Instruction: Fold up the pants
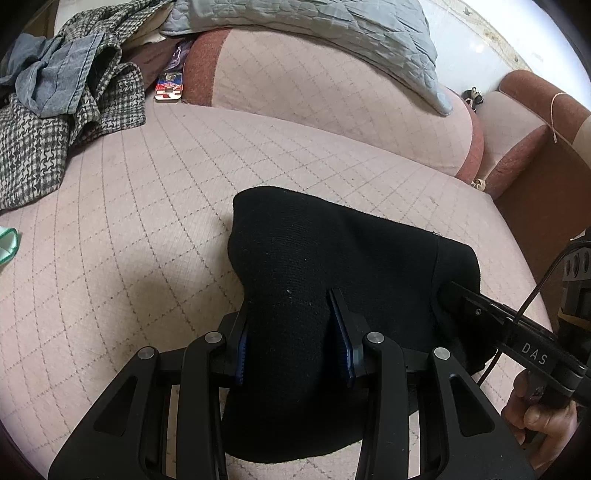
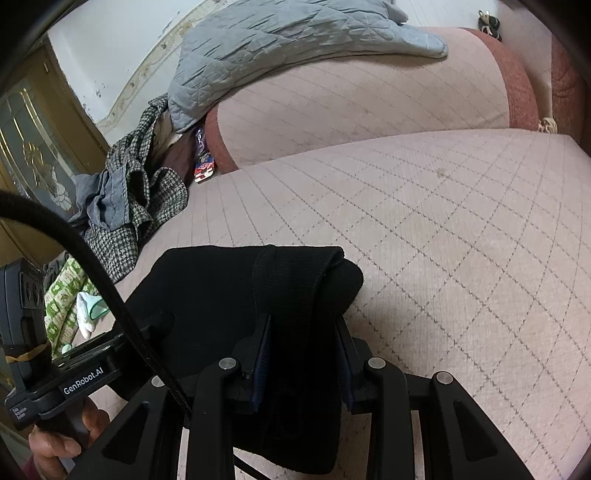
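The black pants [image 1: 314,251] lie bunched and folded on the pink quilted sofa seat [image 1: 147,192]. My left gripper [image 1: 291,325] is shut on a thick fold of the pants, with cloth filling the gap between its blue pads [image 1: 338,306]. My right gripper [image 2: 303,347] is shut on the other end of the black pants [image 2: 221,288], at a ribbed band. In the left wrist view the right gripper [image 1: 454,288] comes in from the right with its tips buried in the cloth. In the right wrist view the left gripper's body [image 2: 74,380] shows at the lower left.
A houndstooth garment [image 1: 55,122] and a blue denim piece [image 1: 51,81] are piled at the sofa's far left. A grey quilted blanket [image 1: 332,33] drapes over the backrest [image 1: 295,96]. A brown armrest [image 1: 532,107] stands at the right. Green patterned cloth [image 2: 66,295] lies at the left.
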Demonstrator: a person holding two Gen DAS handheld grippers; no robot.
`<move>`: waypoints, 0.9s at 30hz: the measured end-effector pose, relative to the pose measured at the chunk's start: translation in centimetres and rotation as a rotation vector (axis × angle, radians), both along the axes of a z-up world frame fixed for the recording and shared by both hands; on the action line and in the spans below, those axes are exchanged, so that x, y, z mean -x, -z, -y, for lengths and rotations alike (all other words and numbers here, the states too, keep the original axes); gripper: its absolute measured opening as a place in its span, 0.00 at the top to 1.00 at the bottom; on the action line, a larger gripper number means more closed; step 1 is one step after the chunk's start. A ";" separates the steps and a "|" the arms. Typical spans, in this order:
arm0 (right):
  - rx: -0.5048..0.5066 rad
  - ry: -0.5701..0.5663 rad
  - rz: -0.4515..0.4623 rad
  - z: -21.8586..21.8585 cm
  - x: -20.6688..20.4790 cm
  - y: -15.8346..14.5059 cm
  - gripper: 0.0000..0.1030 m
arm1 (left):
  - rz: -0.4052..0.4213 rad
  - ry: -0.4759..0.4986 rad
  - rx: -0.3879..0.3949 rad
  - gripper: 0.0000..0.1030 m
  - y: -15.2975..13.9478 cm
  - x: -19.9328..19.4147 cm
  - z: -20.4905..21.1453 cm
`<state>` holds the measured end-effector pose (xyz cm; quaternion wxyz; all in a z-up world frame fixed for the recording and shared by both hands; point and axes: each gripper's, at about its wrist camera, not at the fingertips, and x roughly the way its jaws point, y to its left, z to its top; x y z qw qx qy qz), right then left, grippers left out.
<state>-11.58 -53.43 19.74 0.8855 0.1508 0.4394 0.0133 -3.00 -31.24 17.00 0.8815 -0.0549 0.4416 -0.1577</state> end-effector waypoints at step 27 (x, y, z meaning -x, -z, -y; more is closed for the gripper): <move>0.056 -0.044 0.062 -1.1 1.6 -4.0 0.63 | 0.013 -0.047 -0.008 0.59 -1.3 1.7 -0.9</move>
